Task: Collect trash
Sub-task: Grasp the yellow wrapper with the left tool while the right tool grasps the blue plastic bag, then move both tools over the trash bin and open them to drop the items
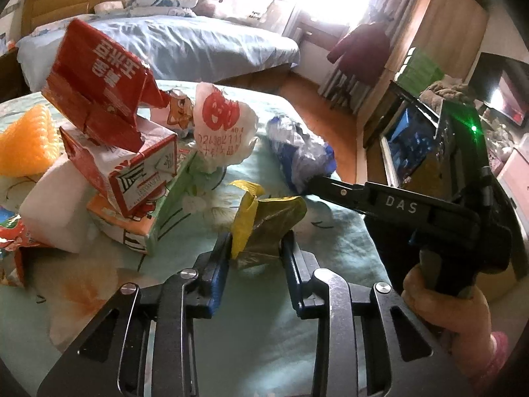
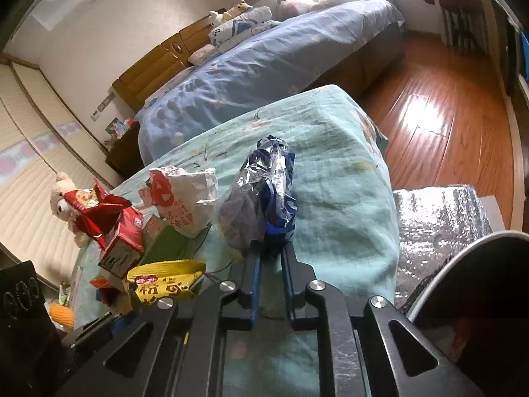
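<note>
Collection is just getting going, w/ most trash still lying on the table (image 2: 347, 178). The left gripper (image 1: 256, 248) is pinching a crinkly yellow-green foil packet (image 1: 264, 221) between its jaws. The right gripper (image 2: 271, 258) is nipping the near end of a glossy blue-and-clear plastic wrapper (image 2: 267, 192). Still waiting: stiff red cartons (image 1: 99, 99), a crumpled white paper bag (image 1: 221, 125), a white foam block (image 1: 56, 201), orange mesh (image 1: 26, 142). Nothing's looking binned yet.

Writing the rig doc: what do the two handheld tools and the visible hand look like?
Both tools are black linkage frames with silver pivot bolts and blue-padded fingers. The right tool carries white "DAS" lettering and a green LED on its body. The hand gripping it shows a pink cuff.
</note>
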### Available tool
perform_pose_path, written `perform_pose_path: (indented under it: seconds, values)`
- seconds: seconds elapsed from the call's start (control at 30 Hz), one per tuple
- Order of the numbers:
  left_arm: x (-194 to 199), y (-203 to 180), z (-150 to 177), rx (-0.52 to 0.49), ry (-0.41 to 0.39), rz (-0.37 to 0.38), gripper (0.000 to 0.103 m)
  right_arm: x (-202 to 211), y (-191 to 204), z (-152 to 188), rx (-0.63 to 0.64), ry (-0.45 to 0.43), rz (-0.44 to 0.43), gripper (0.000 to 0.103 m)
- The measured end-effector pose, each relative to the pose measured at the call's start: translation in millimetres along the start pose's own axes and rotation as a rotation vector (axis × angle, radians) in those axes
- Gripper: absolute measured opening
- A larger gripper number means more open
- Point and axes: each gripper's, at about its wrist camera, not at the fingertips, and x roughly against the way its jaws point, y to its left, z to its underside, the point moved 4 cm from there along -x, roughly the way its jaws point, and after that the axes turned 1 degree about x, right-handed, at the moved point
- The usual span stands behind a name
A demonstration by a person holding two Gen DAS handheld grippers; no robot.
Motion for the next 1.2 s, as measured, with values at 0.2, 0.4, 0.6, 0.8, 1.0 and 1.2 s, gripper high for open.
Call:
perform_pose_path:
  seconds: [0.2,0.4,0.6,0.8,1.0,1.2]
  values:
    - [9.2,1.1,4.8,-0.010,-0.013,0.004,0.026,8.4,4.5,-1.6,0.009,-0.022,-0.007,0.056]
    - [16.0,9.7,9.3,-0.005,-0.011,-0.001,0.025,-5.6,11.0,-8.1,0.035,-0.019,0.027,0.057]
    - [21.0,10.1,11.2,-0.009,-0.018,-0.004,0.023,-8.3,12.9,-8.3,0.059,-0.033,0.059,0.032]
    - [19.7,2.9,11.3,-0.019,-0.017,0.012,0.023,9.4,8.0,1.1,0.053,-0.047,0.068,0.027]
    - [25.6,-13.8,13.0,-0.050,-0.021,0.036,0.023,45.3,-3.8,17.4,0.014,-0.076,0.066,0.027]
    - [29.5,-34.5,19.7,-0.079,-0.013,0.067,0.023,87.4,-19.0,42.1,-0.029,-0.110,0.075,0.027]
